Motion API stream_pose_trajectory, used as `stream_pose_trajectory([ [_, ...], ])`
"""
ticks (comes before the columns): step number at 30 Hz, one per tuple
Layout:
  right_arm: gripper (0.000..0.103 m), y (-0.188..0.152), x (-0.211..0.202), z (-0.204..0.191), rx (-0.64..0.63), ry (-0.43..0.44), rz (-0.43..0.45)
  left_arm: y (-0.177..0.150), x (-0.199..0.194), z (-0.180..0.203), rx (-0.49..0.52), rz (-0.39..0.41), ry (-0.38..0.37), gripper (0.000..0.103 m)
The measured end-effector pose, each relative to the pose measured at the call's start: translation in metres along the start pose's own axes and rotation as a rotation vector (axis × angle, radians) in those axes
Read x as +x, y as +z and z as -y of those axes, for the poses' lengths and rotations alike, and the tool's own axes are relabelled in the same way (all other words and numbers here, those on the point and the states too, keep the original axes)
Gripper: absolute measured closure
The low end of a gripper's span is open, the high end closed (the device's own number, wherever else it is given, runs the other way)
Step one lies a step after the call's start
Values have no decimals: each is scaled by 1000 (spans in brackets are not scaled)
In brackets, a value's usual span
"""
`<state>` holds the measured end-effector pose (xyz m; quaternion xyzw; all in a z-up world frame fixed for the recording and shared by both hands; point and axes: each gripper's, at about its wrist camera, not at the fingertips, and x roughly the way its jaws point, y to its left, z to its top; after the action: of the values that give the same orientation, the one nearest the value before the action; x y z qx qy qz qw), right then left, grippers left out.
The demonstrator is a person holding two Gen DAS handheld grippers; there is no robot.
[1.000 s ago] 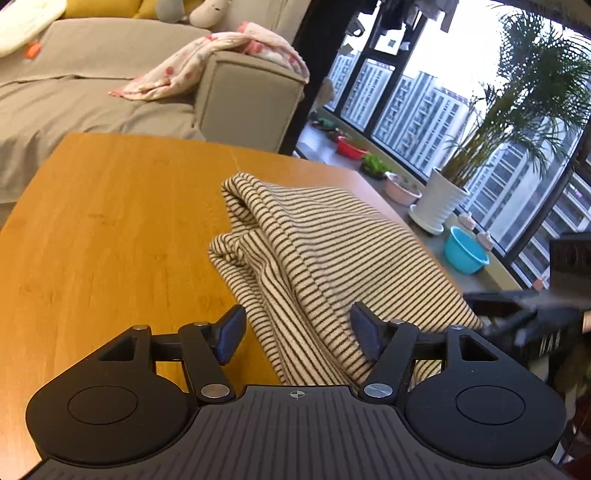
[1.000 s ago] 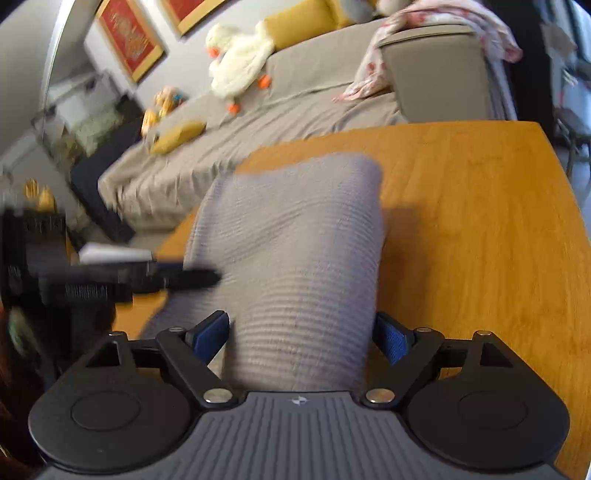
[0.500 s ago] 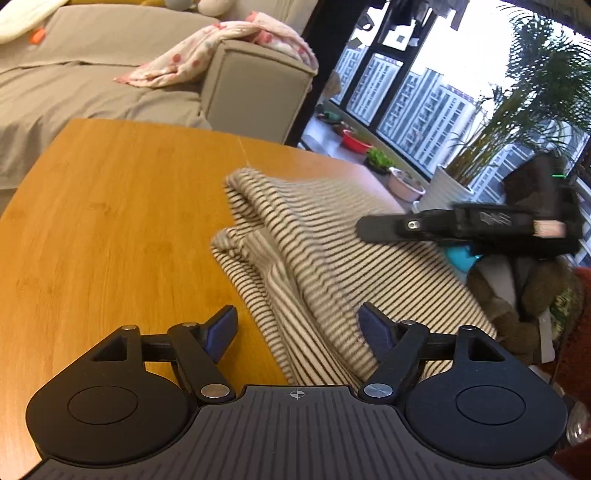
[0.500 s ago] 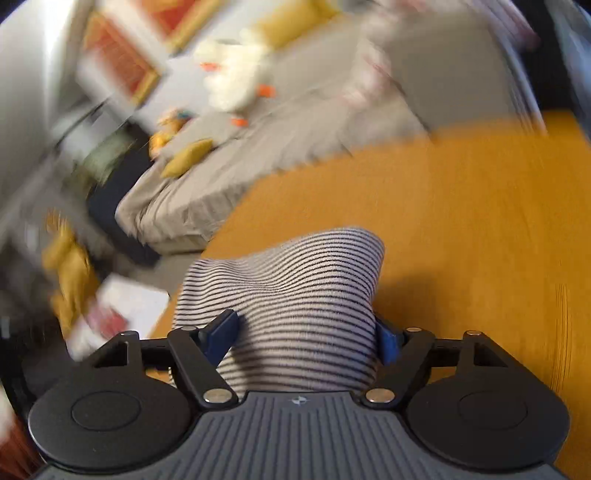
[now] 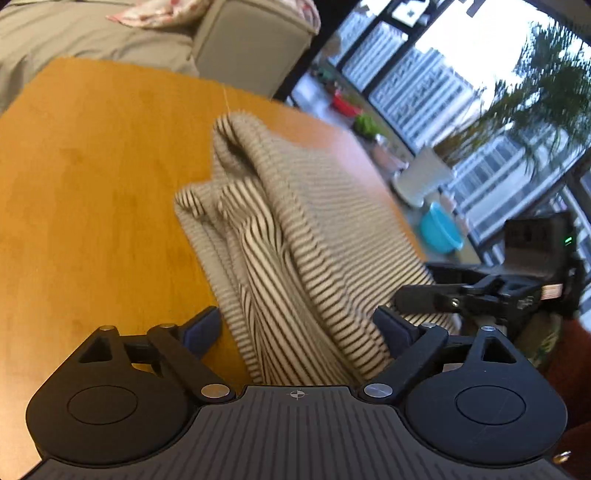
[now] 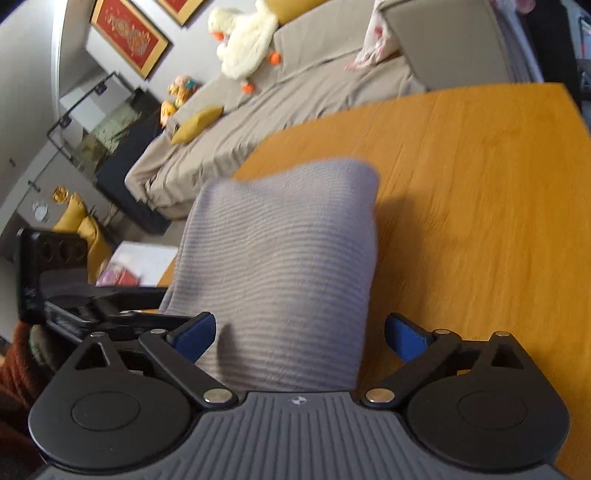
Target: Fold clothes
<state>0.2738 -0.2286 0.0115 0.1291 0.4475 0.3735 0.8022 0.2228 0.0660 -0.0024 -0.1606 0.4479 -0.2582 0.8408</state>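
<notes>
A cream and black striped garment point(image 5: 295, 236) lies folded in a bundle on the wooden table point(image 5: 92, 206). It also shows in the right wrist view point(image 6: 288, 266), blurred. My left gripper point(image 5: 299, 328) is open, its blue pads on either side of the garment's near end. My right gripper point(image 6: 299, 332) is open too, straddling the near end of the cloth from the other side. The right gripper's black body point(image 5: 480, 291) shows at the right of the left wrist view, beside the cloth. The left gripper's body point(image 6: 74, 295) shows at the left of the right wrist view.
A beige sofa point(image 6: 295, 92) with a plush duck point(image 6: 247, 40) and a floral blanket point(image 5: 155, 14) stands beyond the table's far edge. Windows, a potted plant point(image 5: 421, 181) and a blue bowl point(image 5: 439, 229) are past the table's right edge.
The right gripper, lifted above the garment half a second ago, has come back down to the garment's near right edge. The cloth bundle has shifted slightly; both grippers stay open.
</notes>
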Motion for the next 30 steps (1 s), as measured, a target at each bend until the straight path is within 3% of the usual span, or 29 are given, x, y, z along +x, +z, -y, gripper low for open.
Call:
stream_pose_trajectory([
  [2,23,0,9,-11,-71,-25,-2,2,0,1,29,23,15,16],
  [3,25,6,16,-12,-76,-27,5,4,-2,-2,32,38,24,18],
  [11,25,75,96,-26,-140,-54,72,63,-15,-71,54,182,154,32],
  [17,22,119,145,-30,-162,-63,110,90,-19,-111,-4,221,162,33],
  [19,18,119,144,-32,-184,-72,117,89,-23,-109,9,214,155,31],
  [21,14,117,139,-36,-213,-94,130,98,-33,-98,71,221,216,30],
  [24,8,111,126,-47,-283,-166,160,108,-54,-69,239,324,303,34],
  [27,8,100,114,-63,-390,-261,234,127,-62,-55,278,391,223,32],
  [30,8,84,106,-75,-422,-278,271,141,-29,-75,225,311,223,33],
])
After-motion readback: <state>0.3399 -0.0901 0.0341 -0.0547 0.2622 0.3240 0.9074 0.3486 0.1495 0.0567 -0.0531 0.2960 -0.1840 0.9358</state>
